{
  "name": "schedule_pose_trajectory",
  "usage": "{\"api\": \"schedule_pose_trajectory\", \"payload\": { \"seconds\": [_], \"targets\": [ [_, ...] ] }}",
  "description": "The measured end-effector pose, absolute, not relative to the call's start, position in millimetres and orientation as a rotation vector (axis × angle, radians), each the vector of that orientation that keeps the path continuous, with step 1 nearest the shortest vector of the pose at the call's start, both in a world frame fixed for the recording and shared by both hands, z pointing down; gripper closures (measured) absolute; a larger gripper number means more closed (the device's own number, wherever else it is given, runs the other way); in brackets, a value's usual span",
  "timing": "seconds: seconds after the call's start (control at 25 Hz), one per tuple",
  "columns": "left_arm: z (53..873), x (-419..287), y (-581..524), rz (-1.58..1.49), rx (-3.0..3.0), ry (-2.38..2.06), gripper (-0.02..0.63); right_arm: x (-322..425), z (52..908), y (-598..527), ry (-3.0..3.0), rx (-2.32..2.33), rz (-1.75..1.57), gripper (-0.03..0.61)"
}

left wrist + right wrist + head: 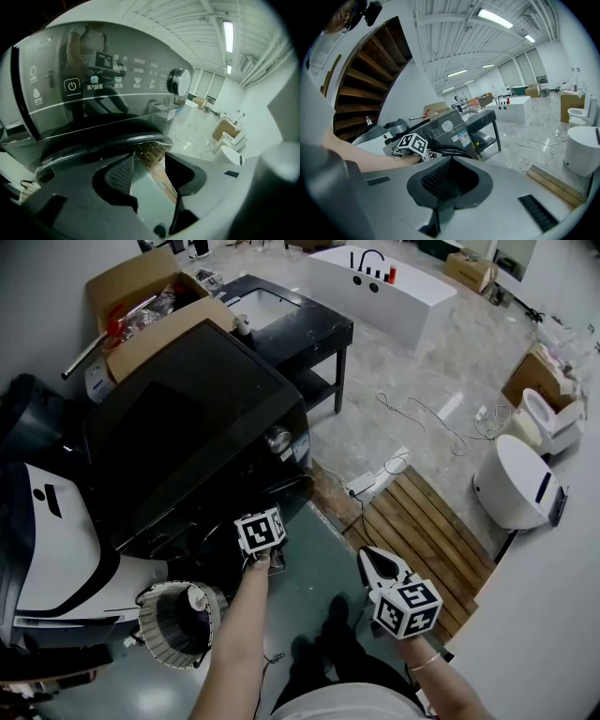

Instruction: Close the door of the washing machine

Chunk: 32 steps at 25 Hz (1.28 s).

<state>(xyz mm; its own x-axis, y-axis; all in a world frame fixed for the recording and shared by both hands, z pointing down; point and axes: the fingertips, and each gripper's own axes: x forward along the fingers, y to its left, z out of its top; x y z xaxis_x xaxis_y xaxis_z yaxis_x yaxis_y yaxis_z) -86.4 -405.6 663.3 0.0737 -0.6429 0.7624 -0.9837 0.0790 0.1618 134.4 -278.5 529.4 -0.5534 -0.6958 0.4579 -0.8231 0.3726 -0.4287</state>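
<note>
A black washing machine (187, 437) stands at the left in the head view, its glossy control panel (103, 89) and silver knob (180, 82) filling the left gripper view. The dark curved rim of its door (98, 147) lies just beyond my left gripper (150, 173), whose jaws stand apart with only floor showing between them. From the head view, my left gripper (258, 521) sits against the machine's front. My right gripper (372, 559) hangs apart to the right over the floor. Its pads meet with nothing between them in the right gripper view (449, 176). I cannot tell whether the door is fully closed.
A wooden slat platform (422, 531) and a power strip (373, 484) with cables lie right of the machine. A white round appliance (513, 484) stands farther right. A black table (300, 334) and cardboard boxes (141, 296) are behind. A white unit (47, 540) and ribbed drum (178, 620) sit left.
</note>
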Motion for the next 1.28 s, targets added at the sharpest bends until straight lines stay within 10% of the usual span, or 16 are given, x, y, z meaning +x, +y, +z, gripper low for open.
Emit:
{"api": "schedule_pose_trajectory", "payload": {
  "seconds": [1.28],
  "targets": [
    [565,-82,-272,0.545,1.959,-1.682,0.495,90,496,-247,-2.516,1.323,0.858,0.571]
  ]
}}
